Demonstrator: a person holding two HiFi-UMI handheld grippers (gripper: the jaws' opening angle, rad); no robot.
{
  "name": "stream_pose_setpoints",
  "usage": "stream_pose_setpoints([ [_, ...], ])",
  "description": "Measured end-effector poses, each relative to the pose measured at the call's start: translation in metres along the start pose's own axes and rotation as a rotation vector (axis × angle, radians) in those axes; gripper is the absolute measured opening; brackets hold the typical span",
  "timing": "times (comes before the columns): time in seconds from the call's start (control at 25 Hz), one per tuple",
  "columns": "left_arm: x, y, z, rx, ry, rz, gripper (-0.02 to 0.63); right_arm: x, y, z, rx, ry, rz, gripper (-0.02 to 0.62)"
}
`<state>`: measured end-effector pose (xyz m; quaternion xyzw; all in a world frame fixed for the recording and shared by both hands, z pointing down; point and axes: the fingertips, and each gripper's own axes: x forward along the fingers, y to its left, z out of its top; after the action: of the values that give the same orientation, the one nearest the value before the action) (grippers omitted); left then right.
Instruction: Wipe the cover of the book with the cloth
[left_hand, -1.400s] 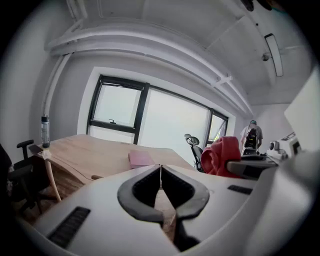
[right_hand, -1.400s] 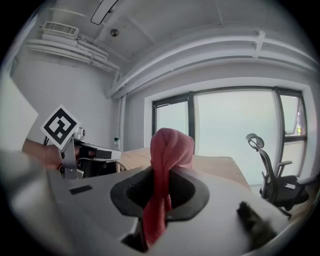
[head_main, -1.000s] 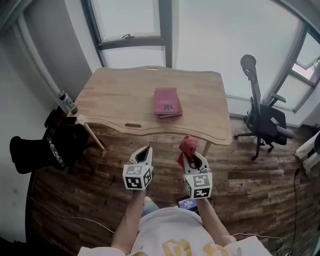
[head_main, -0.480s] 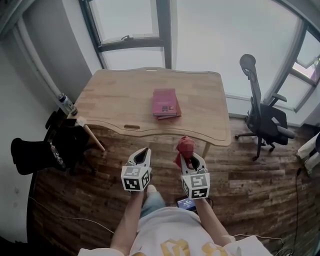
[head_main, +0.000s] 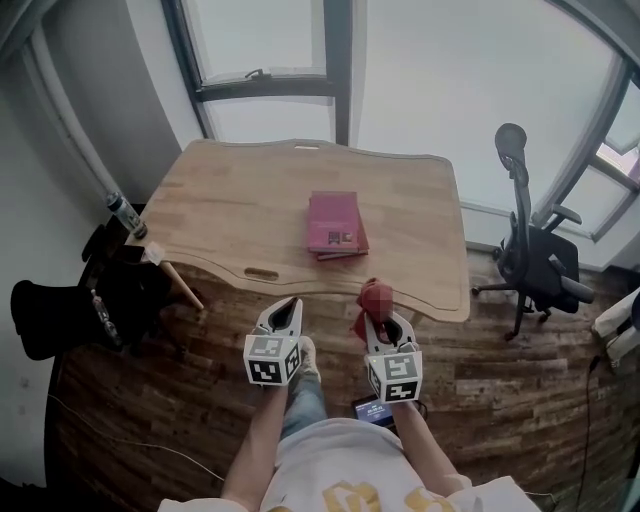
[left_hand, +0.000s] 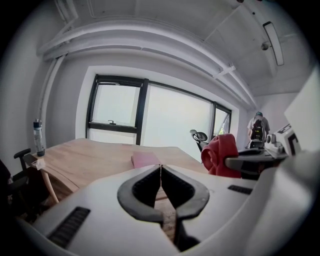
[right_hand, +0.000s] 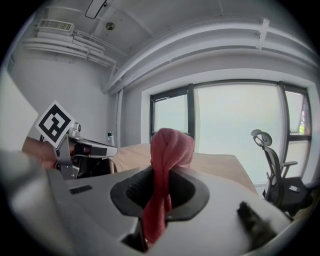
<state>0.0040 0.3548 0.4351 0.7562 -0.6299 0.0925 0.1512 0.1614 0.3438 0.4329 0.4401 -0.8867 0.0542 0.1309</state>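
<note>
A pink book (head_main: 336, 224) lies flat near the middle of the wooden table (head_main: 220, 210), and shows low in the left gripper view as the book (left_hand: 145, 160). My right gripper (head_main: 379, 318) is shut on a bunched red cloth (head_main: 374, 301), held short of the table's near edge; the cloth (right_hand: 165, 165) hangs between its jaws. My left gripper (head_main: 287, 309) is shut with nothing in it, level with the right one; the jaws meet in the left gripper (left_hand: 160, 169) view.
A black office chair (head_main: 530, 255) stands right of the table. A bottle (head_main: 125, 214) and dark bags (head_main: 80, 305) sit at the table's left end. A phone (head_main: 373, 407) shows below the right gripper. Windows run behind the table; the floor is wood.
The view has shifted toward the table, so the book and table sit lower and closer in the head view. Both grippers keep their hold and spacing.
</note>
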Motion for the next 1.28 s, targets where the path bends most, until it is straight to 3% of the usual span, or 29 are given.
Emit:
stream_pose_setpoints([
  [0.52, 0.194, 0.126, 0.08, 0.024, 0.028, -0.041, 0.017, 0.217, -0.062, 0.046, 0.043, 0.084, -0.051, 0.069],
  [0.72, 0.265, 0.173, 0.076, -0.008, 0.107, -0.064, 0.017, 0.298, -0.082, 0.044, 0.084, 0.164, -0.063, 0.069],
  [1.0, 0.331, 0.191, 0.055, -0.04, 0.208, -0.166, 0.017, 0.367, -0.117, 0.035, 0.099, 0.246, -0.128, 0.069],
  [1.28, 0.367, 0.192, 0.068, -0.032, 0.205, -0.218, 0.017, 0.381, -0.129, 0.044, 0.134, 0.237, -0.163, 0.069],
])
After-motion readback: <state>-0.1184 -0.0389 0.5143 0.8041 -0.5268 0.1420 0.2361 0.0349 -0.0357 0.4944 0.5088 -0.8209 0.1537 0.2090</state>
